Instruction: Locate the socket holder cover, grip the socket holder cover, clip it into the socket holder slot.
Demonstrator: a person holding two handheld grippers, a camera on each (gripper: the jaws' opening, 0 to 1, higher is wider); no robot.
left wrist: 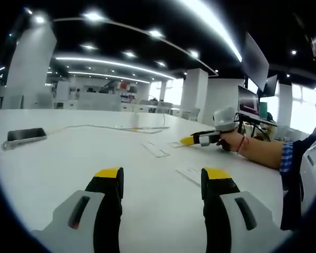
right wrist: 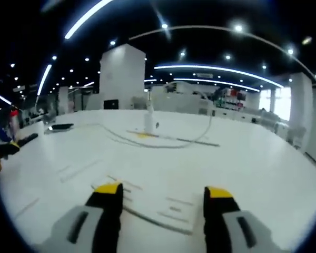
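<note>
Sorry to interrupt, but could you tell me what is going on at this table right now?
A person is working at a large white table with a handheld gripper in each hand. Both grippers are open and hold nothing. The left gripper hovers low over the tabletop. The right gripper, seen from the left gripper view, rests near some thin, pale flat pieces on the table; whether one is the socket holder cover is hard to tell. A phone and a cable lie farther off. Nothing is gripped yet.

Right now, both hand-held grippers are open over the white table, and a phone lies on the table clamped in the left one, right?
Not quite. The phone lies on the white table well away from the left hand-held gripper, whose open jaws hold nothing, as the left gripper view shows. The right hand-held gripper is open too.
</note>
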